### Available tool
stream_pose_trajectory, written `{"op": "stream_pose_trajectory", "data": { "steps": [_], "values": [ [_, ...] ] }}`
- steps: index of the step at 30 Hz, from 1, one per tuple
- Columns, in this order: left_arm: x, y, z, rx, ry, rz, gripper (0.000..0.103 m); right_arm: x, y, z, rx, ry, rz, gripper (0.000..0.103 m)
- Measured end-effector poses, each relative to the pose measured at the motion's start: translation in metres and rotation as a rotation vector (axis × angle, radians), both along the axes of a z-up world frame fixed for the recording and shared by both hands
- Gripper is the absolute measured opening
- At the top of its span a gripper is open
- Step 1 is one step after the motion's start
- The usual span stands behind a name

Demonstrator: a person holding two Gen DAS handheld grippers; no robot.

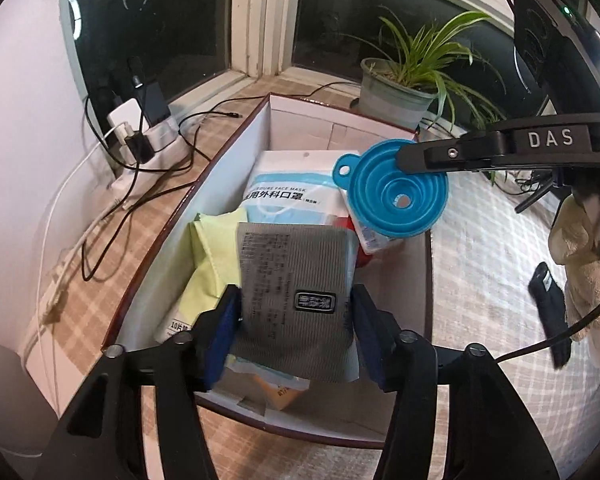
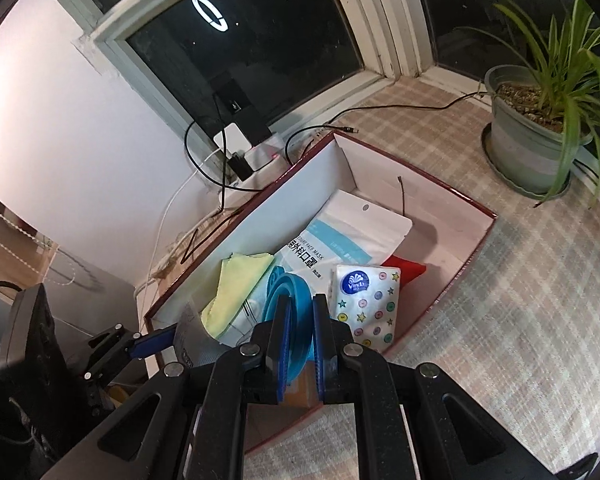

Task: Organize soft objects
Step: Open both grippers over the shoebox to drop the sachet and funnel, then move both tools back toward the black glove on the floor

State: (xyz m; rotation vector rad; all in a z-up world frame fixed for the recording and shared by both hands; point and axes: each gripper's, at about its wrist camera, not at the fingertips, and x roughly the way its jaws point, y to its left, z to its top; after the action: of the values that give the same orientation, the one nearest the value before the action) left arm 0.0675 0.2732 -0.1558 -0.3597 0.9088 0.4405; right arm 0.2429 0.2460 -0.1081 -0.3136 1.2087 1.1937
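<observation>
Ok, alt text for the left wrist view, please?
The left gripper straddles a grey packet over an open box holding a face mask pack and yellow cloth. The right gripper clamps a blue collapsible funnel above the box.

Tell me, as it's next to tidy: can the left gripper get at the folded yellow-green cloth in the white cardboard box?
Probably not yet: a grey striped packet sits in the left gripper; the yellow-green cloth itself lies uncovered beside it.
</observation>
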Motion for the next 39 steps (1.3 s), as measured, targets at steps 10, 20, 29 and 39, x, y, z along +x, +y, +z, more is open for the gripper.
{"op": "stream_pose_trajectory", "data": {
  "steps": [10, 20, 29, 39],
  "values": [
    [-0.003, 0.01, -0.004, 0.016, 0.032, 0.045, 0.071, -0.003, 0.032, -0.015, 0.012, 0.057, 0.026, 0.018],
    [-0.02, 0.009, 0.003, 0.011, 0.005, 0.065, 0.071, -0.015, 0.025, 0.001, 0.054, -0.025, 0.04, 0.055],
    [-0.031, -0.014, 0.023, 0.016, -0.036, 0.04, 0.071, -0.007, -0.022, 0.025, 0.089, -0.031, -0.011, 0.055],
    [-0.033, -0.056, 0.04, -0.016, -0.096, -0.019, 0.071, -0.002, -0.131, 0.048, 0.145, -0.069, -0.104, 0.067]
  ]
}}
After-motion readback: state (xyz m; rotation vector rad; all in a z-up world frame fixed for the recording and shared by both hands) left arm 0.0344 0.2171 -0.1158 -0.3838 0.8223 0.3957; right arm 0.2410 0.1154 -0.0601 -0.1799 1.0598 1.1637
